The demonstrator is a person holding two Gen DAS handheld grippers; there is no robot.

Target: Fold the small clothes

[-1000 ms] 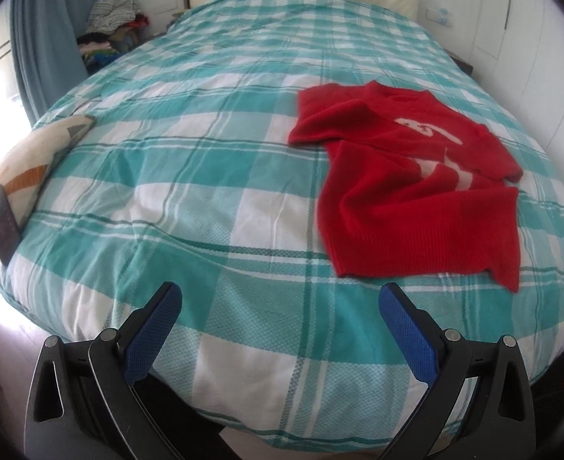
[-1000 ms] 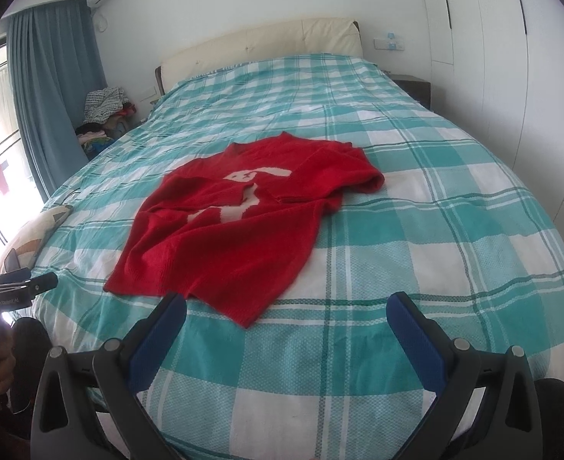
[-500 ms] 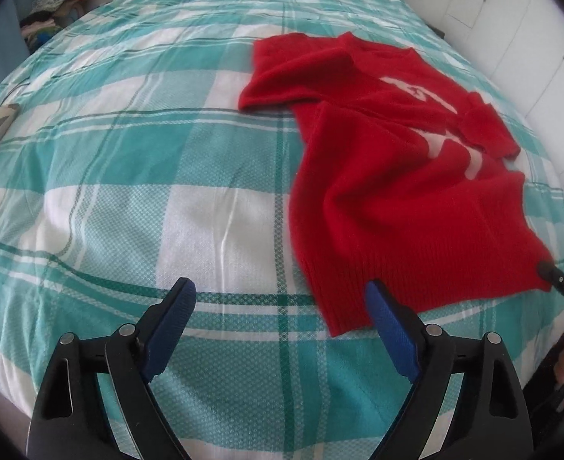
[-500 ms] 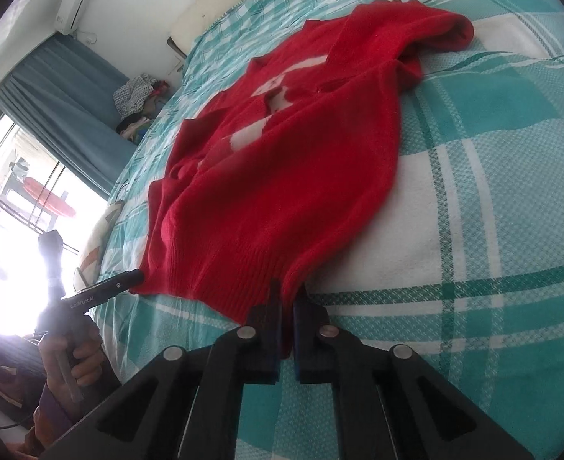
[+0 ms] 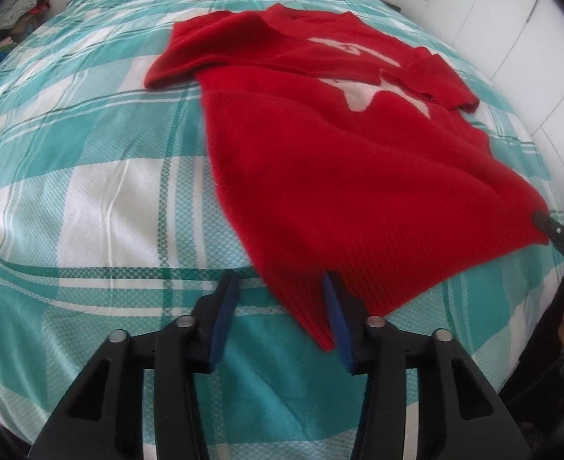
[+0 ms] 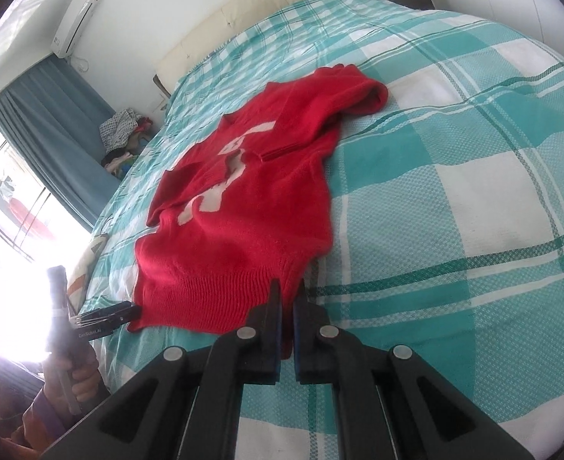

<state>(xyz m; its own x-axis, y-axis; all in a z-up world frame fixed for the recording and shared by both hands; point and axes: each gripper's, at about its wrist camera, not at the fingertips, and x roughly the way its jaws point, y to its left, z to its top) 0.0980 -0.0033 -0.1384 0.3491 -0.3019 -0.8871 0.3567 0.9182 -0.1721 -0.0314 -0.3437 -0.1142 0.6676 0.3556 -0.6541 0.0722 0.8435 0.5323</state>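
Red sweater [image 5: 339, 161] flat on checked bedspread [image 5: 102, 199], curtained room, perhaps a bedroom.

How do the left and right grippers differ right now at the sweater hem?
The left gripper is open, one pad on each side of the hem corner of the red sweater; the right gripper is shut on the opposite hem corner. Blue pads show plainly on the left; the right's nearly meet. Both are at the near hem, low over the plaid bedspread.
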